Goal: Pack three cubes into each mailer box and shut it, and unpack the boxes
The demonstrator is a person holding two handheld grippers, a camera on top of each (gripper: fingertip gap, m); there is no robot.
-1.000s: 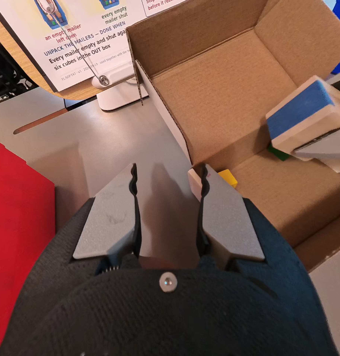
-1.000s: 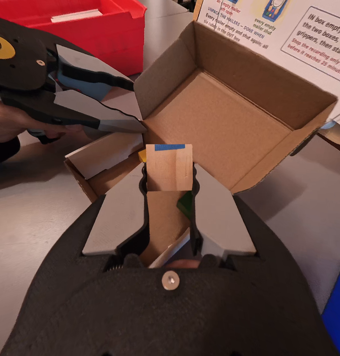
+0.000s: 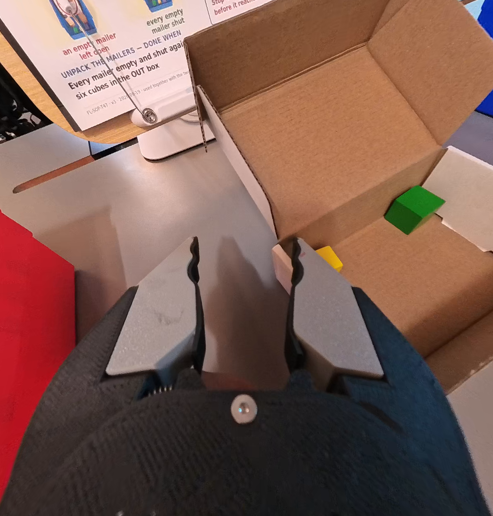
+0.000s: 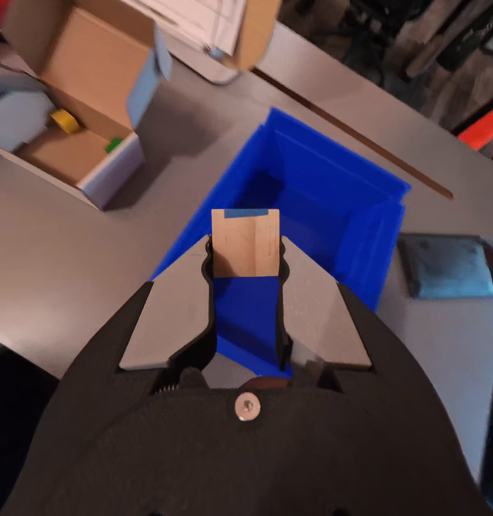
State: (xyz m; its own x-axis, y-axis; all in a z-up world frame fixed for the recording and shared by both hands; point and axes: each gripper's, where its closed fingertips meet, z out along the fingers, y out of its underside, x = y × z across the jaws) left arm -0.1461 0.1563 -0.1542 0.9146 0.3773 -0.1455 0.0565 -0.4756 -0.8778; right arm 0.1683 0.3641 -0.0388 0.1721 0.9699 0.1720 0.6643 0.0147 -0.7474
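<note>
Two hand-held claws, one empty, one loaded.
Left claw [image 3: 245, 251]: fingers spread, nothing between them. Right claw [image 4: 245, 245]: fingers clamped on a cube [image 4: 245, 243].

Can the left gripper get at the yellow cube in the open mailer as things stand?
Probably yes: the left gripper is open and empty at the mailer box's corner, the lid is up, and nothing covers the yellow cube.

A grey table [image 3: 144, 195] carries everything here. On it sits an open cardboard mailer box [image 3: 323, 145], its lid standing up, beside a red bin [image 3: 24, 307] at the left. Behind the mailer stands the white base [image 3: 167, 139] of an instruction board. A blue bin [image 4: 337, 201] rests well apart from the mailer, with a dark, flat pad [image 4: 449, 268] just beside it.
</note>
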